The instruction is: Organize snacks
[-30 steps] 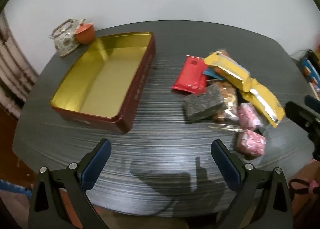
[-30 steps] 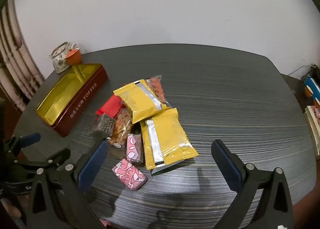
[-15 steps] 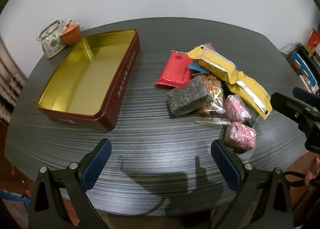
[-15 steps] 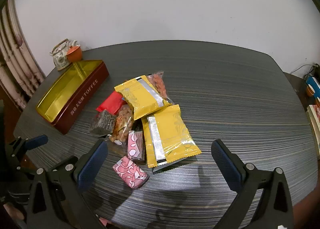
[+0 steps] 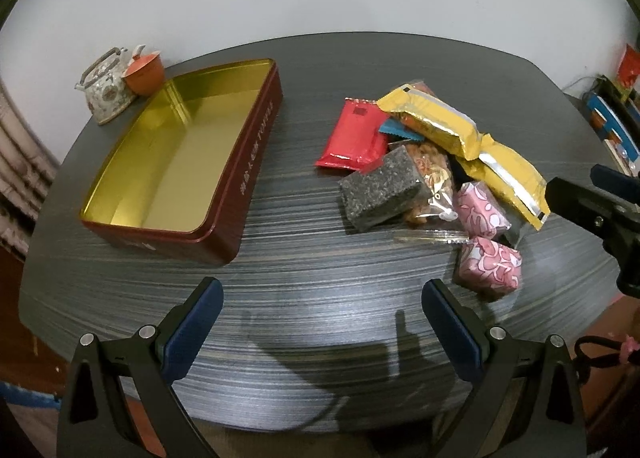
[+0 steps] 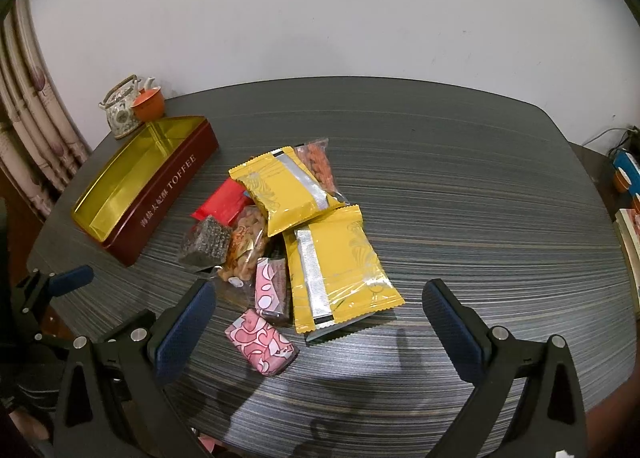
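Two yellow packets [image 6: 338, 266], pink-wrapped sweets [image 6: 262, 342]

"TOFFEE" after Chinese characters on the red tin's [image 6: 168, 193] side

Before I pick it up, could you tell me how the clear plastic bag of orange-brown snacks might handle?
The clear plastic bag of orange-brown snacks looks floppy: loose pieces would probably shift and sag. Its glossy film may be slippery. The upper yellow foil packet appears to overlap it, so lifting could disturb the pile.
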Tool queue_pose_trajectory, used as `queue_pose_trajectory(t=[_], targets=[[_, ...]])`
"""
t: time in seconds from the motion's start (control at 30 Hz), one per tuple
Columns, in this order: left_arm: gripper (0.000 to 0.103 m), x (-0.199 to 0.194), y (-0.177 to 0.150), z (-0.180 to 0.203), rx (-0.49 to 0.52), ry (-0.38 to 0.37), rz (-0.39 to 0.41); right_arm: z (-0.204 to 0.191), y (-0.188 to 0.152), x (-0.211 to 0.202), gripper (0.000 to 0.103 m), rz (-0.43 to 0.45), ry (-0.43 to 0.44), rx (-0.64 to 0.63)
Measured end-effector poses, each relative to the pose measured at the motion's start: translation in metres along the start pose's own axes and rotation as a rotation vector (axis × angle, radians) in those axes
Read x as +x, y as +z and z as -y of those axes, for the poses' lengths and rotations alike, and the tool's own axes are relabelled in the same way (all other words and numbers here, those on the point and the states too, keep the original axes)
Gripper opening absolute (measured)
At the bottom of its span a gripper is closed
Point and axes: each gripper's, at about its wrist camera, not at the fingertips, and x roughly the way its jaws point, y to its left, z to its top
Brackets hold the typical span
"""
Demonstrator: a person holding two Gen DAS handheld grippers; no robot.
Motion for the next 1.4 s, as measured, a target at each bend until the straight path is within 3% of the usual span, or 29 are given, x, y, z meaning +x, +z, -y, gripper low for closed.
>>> queue_pose_trajectory(t=[1.4], targets=[[0.1, 0.0036, -0.0008, -0.0071, -0.012, 0.061, -0.003, -0.0032, -0.0032, 0.0061, 0.103, -0.032, -0.003, -0.015]])
